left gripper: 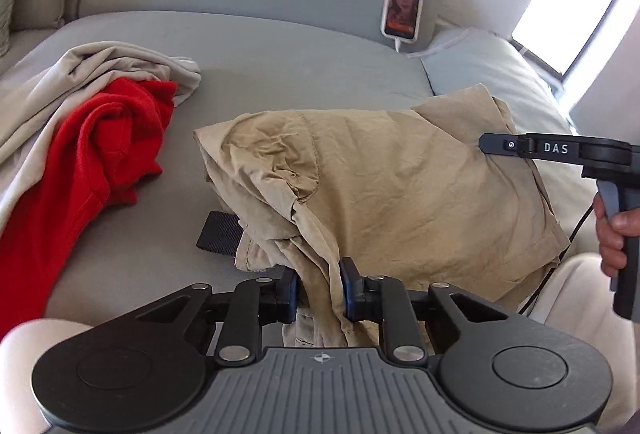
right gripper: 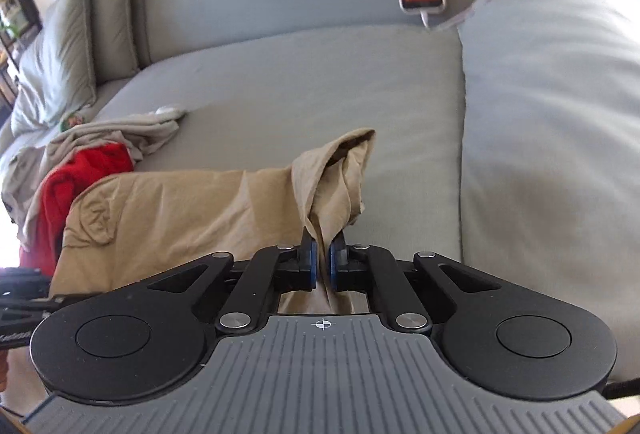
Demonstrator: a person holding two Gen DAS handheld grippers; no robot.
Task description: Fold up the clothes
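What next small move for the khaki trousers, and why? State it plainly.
Probably lift both claws together and draw them apart to pull the khaki trousers taut. The left claw is shut on a bunched fold, the right claw is shut on another bunched edge, and the cloth between them lies wrinkled on the grey sofa.

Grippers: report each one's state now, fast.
Left gripper: shut on bunched fabric of the crumpled tan cotton trousers.
Right gripper: shut on a fold of the same trousers.
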